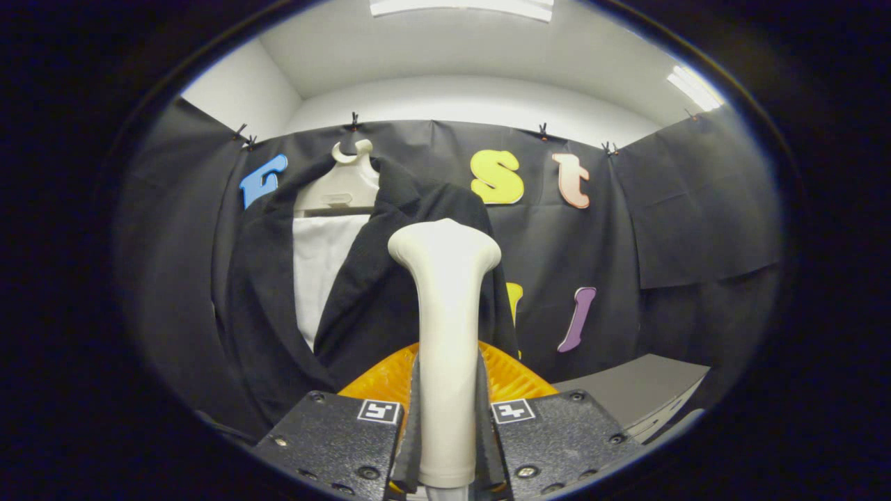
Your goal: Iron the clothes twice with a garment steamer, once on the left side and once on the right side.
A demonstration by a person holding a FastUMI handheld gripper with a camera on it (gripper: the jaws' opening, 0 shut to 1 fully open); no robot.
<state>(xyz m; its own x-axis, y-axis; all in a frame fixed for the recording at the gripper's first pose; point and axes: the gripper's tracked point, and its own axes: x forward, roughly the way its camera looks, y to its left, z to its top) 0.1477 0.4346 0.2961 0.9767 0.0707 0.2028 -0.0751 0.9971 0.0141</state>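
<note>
Steamer [445, 327], cream-white and upright, stands pinched between the gripper [449, 424]'s two dark fingers [416, 424], both pads pressing on its slim handle, and its flared head rises at 12 o'clock from the grip. Straight beyond that head, and spreading toward 10 and 11 o'clock of it, hangs the black jacket [376, 292], open at the front over a white lining or shirt panel [320, 271]; the garment sits on a cream hanger [342, 182] hooked at the top of the booth's dark wall [689, 209]. From this view the steamer head overlaps the jacket's right-hand front, but whether it touches the cloth cannot be told. Just behind the fingers, at the steamer's foot, an orange ribbed thing [379, 379] fans out toward 9 and 3 o'clock; what it is cannot be made out. At about 3 o'clock of the fingers, lower and farther back, lies a grey flat surface [640, 390], a table or box top, with its edge angled toward the wall. Above the wall, the white ceiling carries a light strip [463, 7] at 12 o'clock and another [692, 87] near 2 o'clock.
</note>
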